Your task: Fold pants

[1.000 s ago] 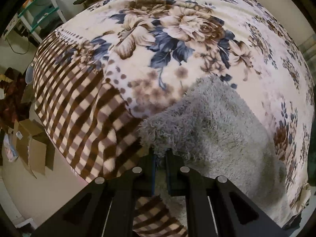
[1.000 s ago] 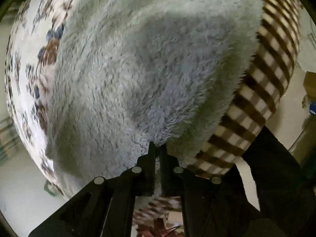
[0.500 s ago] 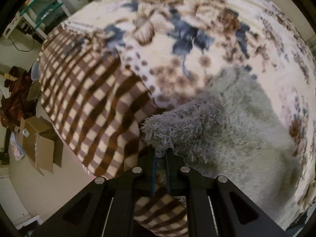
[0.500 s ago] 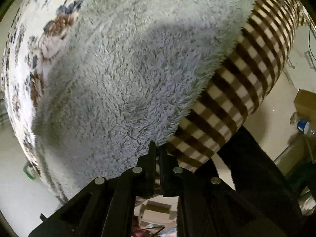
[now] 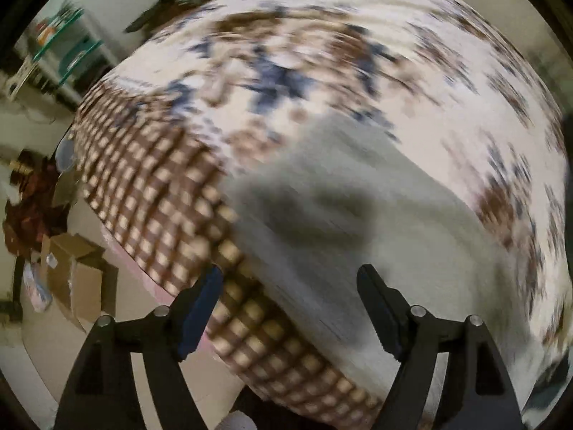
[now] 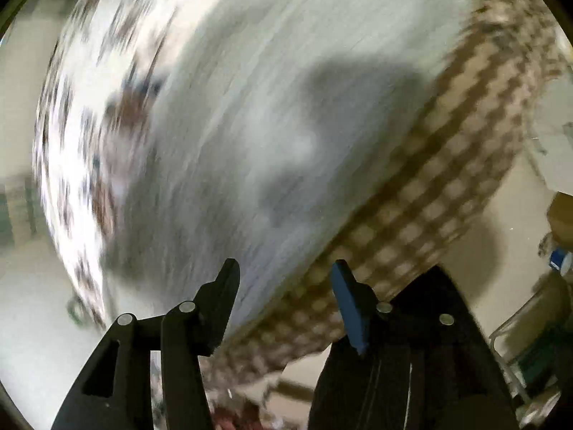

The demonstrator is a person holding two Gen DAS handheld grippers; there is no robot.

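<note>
The grey fluffy pants (image 5: 376, 222) lie flat on a bed, on a floral blanket (image 5: 322, 53) with a brown checked border (image 5: 150, 193). Both views are motion-blurred. My left gripper (image 5: 290, 276) is open and empty, just above the near edge of the pants by the checked border. In the right wrist view the pants (image 6: 286, 107) fill the middle. My right gripper (image 6: 284, 268) is open and empty, over the pants' edge where it meets the checked border (image 6: 447, 165).
Cardboard boxes (image 5: 75, 272) and dark red clothes (image 5: 32, 197) lie on the floor left of the bed. A shelf rack (image 5: 64, 50) stands at the back left. A dark trouser leg (image 6: 422, 340) and floor clutter (image 6: 558, 236) show to the right.
Both grippers were shut on the pants' edge; both have opened and let go. The pants have dropped flat on the bed and both cameras are pulling back.
</note>
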